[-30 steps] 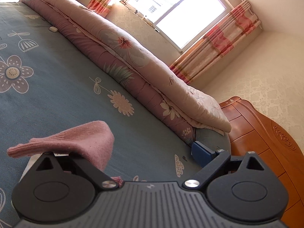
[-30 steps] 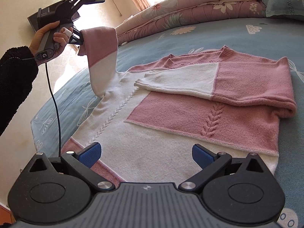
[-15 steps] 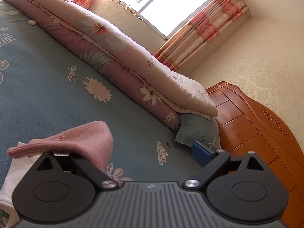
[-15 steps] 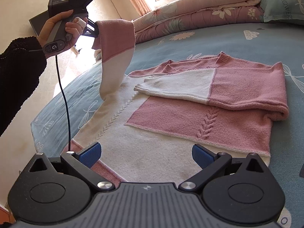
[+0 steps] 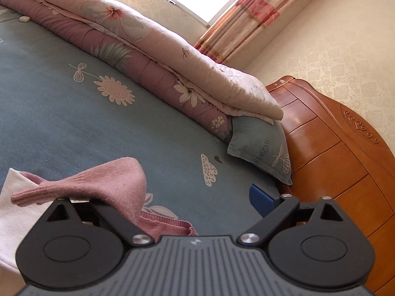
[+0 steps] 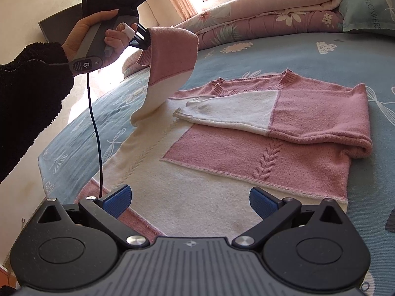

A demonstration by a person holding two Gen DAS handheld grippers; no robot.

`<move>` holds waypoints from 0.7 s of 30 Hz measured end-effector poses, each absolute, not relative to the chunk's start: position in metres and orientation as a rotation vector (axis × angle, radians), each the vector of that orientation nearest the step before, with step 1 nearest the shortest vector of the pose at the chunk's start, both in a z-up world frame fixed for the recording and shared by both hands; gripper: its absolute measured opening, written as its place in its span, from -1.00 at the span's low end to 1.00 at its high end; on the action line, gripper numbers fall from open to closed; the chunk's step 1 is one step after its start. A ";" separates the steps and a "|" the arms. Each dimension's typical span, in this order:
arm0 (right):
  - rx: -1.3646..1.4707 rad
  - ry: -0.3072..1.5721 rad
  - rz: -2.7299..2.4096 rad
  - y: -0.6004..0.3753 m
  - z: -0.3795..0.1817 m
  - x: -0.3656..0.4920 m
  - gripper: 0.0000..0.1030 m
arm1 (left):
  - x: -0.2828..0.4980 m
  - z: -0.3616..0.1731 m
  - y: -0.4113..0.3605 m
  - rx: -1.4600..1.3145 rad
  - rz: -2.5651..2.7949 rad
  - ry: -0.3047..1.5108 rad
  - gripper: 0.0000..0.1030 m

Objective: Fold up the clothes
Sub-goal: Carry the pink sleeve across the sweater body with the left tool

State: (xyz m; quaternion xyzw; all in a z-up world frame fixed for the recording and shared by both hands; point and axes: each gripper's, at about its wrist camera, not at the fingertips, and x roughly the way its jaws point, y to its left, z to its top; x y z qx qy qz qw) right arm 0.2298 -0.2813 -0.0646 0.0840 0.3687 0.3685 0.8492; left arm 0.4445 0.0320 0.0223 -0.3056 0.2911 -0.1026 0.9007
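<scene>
Sweater (image 6: 246, 172), pink/white, lies flat on bed sheet (image 6: 271, 56), centre of rt wrist view. One sleeve (image 6: 271, 113) is already folded across chest. Second sleeve (image 6: 170, 59) hangs raised at upper left, probably to swing it over the body for the next fold. Left gripper (image 5: 190, 202): jaws look spread; sleeve is draped over one finger, not pinched. Right gripper (image 6: 190, 199): released, empty, hovering over hem, likely ready to steady the fabric. Count: 1 sweater, 2 sleeves, 2 grippers, 1 quilt (image 6: 259, 12), 1 pillow (image 6: 365, 12).
</scene>
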 end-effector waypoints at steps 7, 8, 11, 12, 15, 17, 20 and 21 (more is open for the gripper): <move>0.149 0.786 0.772 -0.278 -0.067 0.229 1.00 | 0.451 -0.007 0.015 -0.580 -0.226 0.685 0.83; 0.145 0.787 0.771 -0.277 -0.068 0.229 1.00 | 0.452 -0.012 0.012 -0.576 -0.230 0.700 0.83; 0.136 0.790 0.768 -0.276 -0.069 0.229 1.00 | 0.453 -0.027 0.002 -0.553 -0.245 0.740 0.83; 0.133 0.791 0.766 -0.276 -0.070 0.229 1.00 | 0.453 -0.031 -0.001 -0.543 -0.251 0.752 0.83; 0.118 0.792 0.764 -0.274 -0.070 0.228 1.00 | 0.453 -0.043 -0.010 -0.506 -0.261 0.783 0.83; 0.107 0.791 0.766 -0.273 -0.070 0.228 1.00 | 0.454 -0.049 -0.015 -0.482 -0.266 0.803 0.83; 0.091 0.793 0.766 -0.271 -0.071 0.227 1.00 | 0.457 -0.063 -0.029 -0.411 -0.278 0.868 0.83; 0.084 0.793 0.765 -0.271 -0.071 0.227 1.00 | 0.458 -0.068 -0.034 -0.380 -0.284 0.901 0.83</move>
